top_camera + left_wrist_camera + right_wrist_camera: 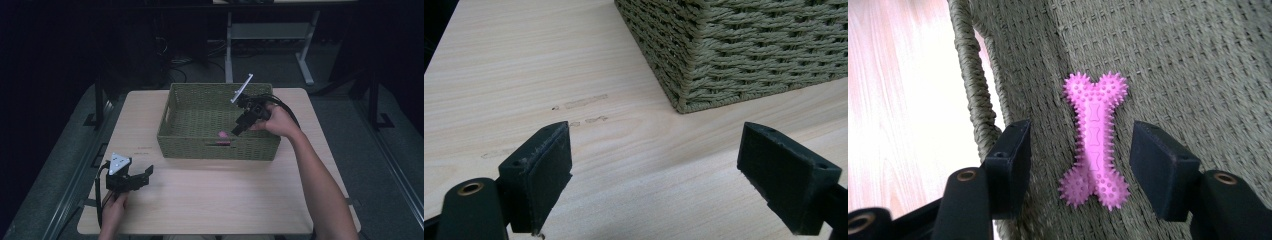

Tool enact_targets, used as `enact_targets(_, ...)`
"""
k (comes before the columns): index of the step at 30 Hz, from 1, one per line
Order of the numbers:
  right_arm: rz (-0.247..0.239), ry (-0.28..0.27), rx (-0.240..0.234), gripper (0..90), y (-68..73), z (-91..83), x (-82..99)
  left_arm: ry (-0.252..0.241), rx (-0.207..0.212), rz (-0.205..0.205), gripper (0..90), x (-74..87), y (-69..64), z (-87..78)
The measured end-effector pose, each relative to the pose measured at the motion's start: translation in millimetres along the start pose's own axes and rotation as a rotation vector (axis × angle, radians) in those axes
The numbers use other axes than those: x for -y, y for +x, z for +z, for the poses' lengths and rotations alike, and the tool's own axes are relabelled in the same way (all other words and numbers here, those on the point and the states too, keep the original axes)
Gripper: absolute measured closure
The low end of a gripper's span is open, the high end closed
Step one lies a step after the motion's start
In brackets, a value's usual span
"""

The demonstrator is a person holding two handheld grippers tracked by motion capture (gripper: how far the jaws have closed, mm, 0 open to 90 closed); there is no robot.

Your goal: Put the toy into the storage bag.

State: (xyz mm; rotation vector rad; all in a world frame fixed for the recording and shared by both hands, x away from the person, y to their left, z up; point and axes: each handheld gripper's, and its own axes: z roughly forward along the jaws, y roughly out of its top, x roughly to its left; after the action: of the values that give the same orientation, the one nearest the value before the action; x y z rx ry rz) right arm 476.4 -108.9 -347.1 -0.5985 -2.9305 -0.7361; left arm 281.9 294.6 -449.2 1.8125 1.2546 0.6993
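Pink bone toy [1095,140] btwn open right gripper [1080,167] jaws.

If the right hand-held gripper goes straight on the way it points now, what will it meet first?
Most likely the pink bone toy on the basket floor: it lies between the open jaws of the right hand-held gripper. The remaining gap is unclear.

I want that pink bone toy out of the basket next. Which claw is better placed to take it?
Right. The right claw is inside the basket, open, its jaws either side of the pink bone toy. The left claw sits open on the table, outside the basket.
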Motion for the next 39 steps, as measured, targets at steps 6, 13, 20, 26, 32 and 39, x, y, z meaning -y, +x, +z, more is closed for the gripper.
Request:
enact_targets(6, 0.01, -0.024, 0.012, 38.2, 3.8, -12.6, 2.4, -0.003, 0.0, 0.0, 13.8, 0.0, 0.0, -0.1)
enact_targets(13, 0.018, -0.047, 0.033, 34.8, 10.5, -28.9, 7.5, -0.001, -0.001, 0.002, 13.9, 0.0, -0.3, 0.1)
enact_targets(20, 0.017, -0.057, 0.046, 31.8, 17.0, -37.3, 8.9, 0.0, -0.001, 0.005, 13.8, 0.0, -0.7, 0.1)
enact_targets(26, 0.004, -0.055, 0.052, 30.5, 25.2, -41.4, 11.8, 0.0, 0.001, 0.009, 13.9, -0.1, -1.2, 0.6)
enact_targets(32, -0.001, -0.065, 0.05, 29.1, 32.8, -45.3, 14.8, 0.0, 0.001, 0.009, 13.9, -0.1, -1.3, 0.7)
enact_targets(39, -0.014, -0.057, 0.047, 28.0, 42.4, -46.4, 20.1, 0.003, 0.002, 0.01, 13.8, -0.2, -1.9, 0.9)
